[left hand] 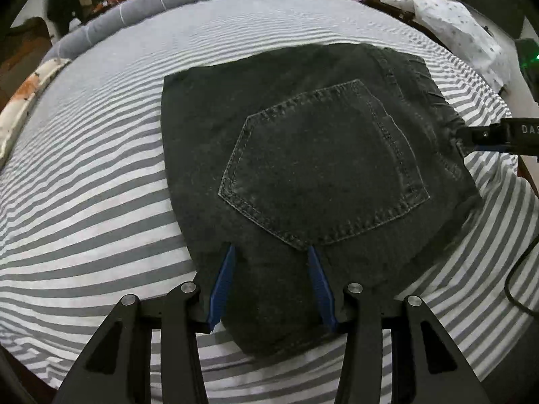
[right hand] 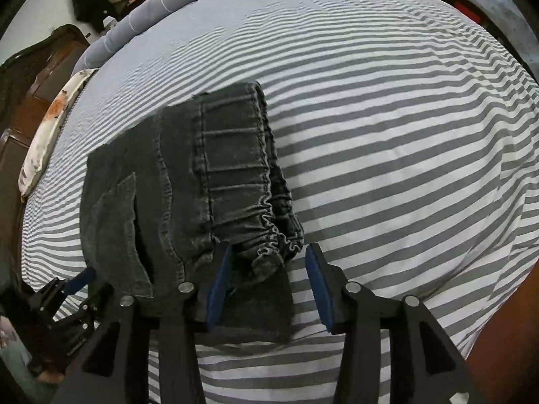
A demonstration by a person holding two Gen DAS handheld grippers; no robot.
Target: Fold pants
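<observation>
Pants (left hand: 313,168) lie folded into a compact dark block on the striped bed (left hand: 101,202), pocket side up, likely so the fold stays flat. Left claw (left hand: 273,286) spreads wide over the near edge, gripping nothing. Right claw (right hand: 266,286) gapes wide at the gathered waistband (right hand: 269,232); whether its pads touch cloth is hard to tell.

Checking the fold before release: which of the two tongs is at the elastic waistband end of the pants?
The right tongs: the gathered waistband of the pants lies between its open fingers. The left tongs sits by the back pocket.
</observation>
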